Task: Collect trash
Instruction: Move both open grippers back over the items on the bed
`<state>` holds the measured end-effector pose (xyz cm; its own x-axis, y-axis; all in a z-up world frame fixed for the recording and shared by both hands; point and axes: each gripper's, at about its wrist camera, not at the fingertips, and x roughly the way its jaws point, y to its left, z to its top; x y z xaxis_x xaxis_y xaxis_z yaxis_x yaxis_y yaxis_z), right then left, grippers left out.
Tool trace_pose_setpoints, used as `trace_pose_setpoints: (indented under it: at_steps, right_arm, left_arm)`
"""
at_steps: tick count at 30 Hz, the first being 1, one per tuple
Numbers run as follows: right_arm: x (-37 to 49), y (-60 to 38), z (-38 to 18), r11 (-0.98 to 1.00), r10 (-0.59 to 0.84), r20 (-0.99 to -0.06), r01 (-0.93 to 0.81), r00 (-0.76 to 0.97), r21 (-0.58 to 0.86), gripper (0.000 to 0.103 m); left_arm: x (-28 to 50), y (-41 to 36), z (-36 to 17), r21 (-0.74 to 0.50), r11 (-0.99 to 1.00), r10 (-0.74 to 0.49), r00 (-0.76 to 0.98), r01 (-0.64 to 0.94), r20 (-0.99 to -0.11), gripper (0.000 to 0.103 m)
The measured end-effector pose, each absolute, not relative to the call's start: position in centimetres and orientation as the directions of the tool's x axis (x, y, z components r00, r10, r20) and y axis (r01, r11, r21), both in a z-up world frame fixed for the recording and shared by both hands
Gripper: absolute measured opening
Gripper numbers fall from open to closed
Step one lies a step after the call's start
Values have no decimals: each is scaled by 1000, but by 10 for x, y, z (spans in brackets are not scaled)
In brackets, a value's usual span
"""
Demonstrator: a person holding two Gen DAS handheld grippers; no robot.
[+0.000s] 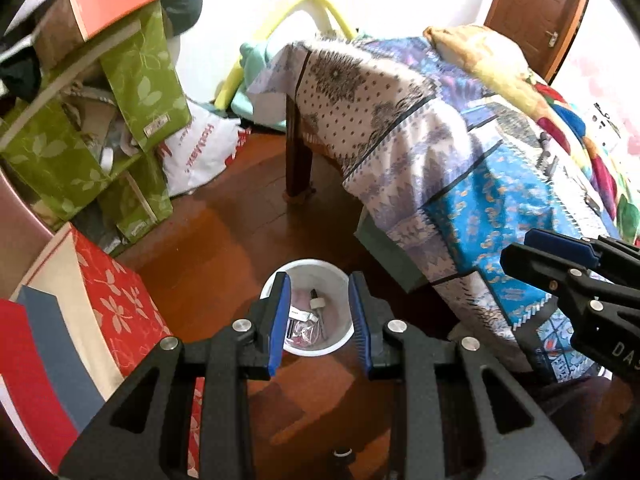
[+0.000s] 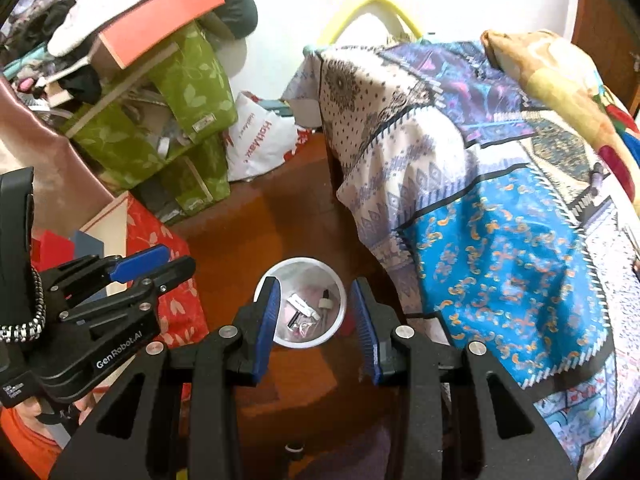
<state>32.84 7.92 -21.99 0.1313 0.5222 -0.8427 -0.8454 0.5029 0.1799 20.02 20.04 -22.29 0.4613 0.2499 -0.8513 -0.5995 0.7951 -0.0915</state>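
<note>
A small white waste bin [image 1: 316,263] stands on the brown wooden floor beside the bed. Inside it lie several bits of trash [image 1: 308,320]: a small white tube, a dropper cap and crumpled wrappers. My left gripper [image 1: 318,280] hovers above the bin, open, with nothing between its blue pads. In the right wrist view the same bin [image 2: 300,261] and its trash [image 2: 306,314] show between the fingers of my right gripper [image 2: 316,284], which is also open and holds nothing. Each gripper shows in the other's view: the right one [image 1: 520,250] at the right edge, the left one [image 2: 180,260] at the left.
A bed under a patterned blue and white quilt [image 1: 460,168] fills the right side, its dark leg [image 1: 298,160] on the floor. Green leaf-print boxes [image 1: 132,92], a red floral box [image 1: 112,304] and a white plastic bag [image 1: 200,152] crowd the left. A brown door [image 1: 536,12] stands behind.
</note>
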Motion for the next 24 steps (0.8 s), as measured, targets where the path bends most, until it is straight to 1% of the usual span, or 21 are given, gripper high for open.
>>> trace_pose_setpoints:
  at_steps: [5, 8, 10, 12, 14, 15, 24]
  right_arm:
    - [328, 49, -193, 517, 561, -809, -838, 178, 174, 34]
    - [330, 28, -178, 536, 580, -786, -827, 214, 170, 34]
    - [333, 13, -168, 554, 590, -769, -816, 243, 167, 36]
    - [336, -3, -159, 575, 598, -753, -801, 275, 165, 46]
    - [343, -20, -151, 602, 604, -732, -782, 315, 160, 51]
    - [344, -27, -148, 612, 603, -726, -776, 331, 155, 52]
    - [390, -104, -135, 724, 550, -700, -678, 455, 128, 52]
  left_arm:
    - [197, 176, -191, -92, 817, 264, 511, -570, -818, 33]
    - [201, 158, -172, -90, 836, 266, 544, -541, -796, 37]
    - [207, 143, -160, -81, 851, 271, 566, -519, -779, 45]
    - [214, 129, -150, -78, 863, 270, 587, -499, -763, 51]
    - [224, 115, -140, -81, 878, 256, 607, -471, -752, 56]
    - [228, 109, -137, -85, 883, 248, 613, -461, -750, 59]
    - [296, 42, -125, -103, 942, 145, 664, -320, -733, 59]
